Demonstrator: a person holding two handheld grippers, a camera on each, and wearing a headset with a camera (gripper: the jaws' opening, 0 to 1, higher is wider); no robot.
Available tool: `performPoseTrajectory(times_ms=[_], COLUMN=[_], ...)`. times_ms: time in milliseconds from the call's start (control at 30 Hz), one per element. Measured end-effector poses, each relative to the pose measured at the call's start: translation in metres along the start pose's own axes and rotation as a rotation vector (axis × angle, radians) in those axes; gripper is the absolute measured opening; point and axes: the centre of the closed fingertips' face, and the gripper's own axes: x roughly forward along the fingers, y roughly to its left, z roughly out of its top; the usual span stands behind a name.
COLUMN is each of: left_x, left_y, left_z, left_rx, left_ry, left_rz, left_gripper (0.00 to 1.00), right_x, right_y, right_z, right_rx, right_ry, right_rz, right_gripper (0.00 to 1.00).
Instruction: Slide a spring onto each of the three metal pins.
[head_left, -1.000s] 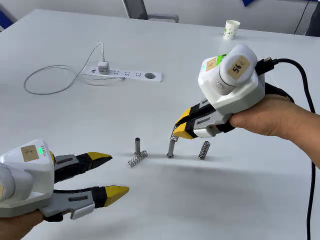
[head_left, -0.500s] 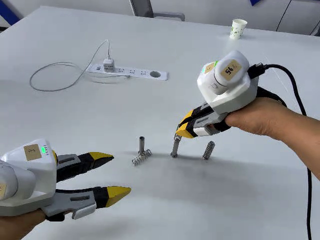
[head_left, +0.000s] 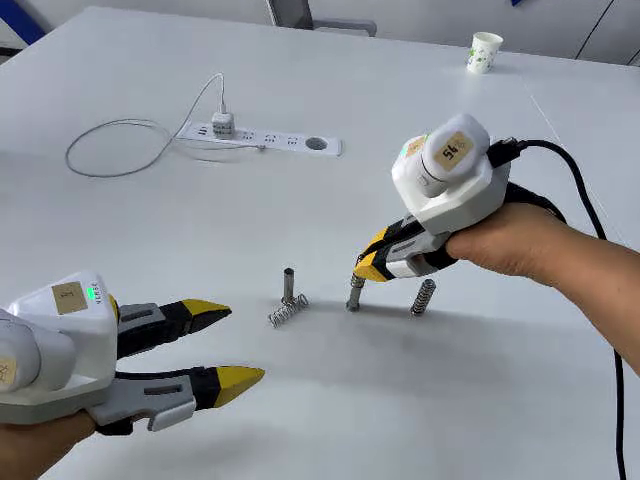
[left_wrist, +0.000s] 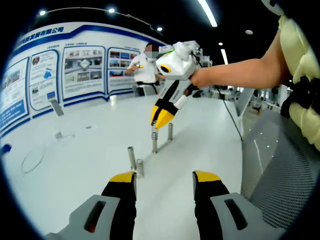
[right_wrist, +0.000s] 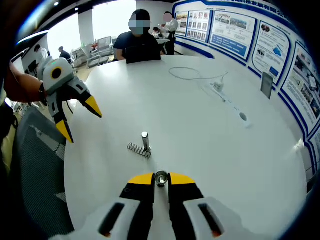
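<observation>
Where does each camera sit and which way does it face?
Head view: on the headset, facing down at the table; left gripper, right gripper, right hand show.
Left gripper view: on the left gripper, along its open jaws toward the bare pin.
Right gripper view: on the right gripper, over jaws shut on a spring.
All share: bare pin, loose spring beside it.
</observation>
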Motion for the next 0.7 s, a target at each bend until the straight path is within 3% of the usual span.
performPoseTrajectory(times_ms=[700], left_x=[-0.001], left_y=[0.003], left_z=[-0.005], left_rx=[-0.012], left_ry=[0.008], left_rz=[0.011], left_gripper=[0.44], right_x=[0.027], right_y=[-0.007], right_z=[-0.02], right_rx=[0.025], right_ry=[0.021], right_rz=[-0.026], right_gripper=[0.12])
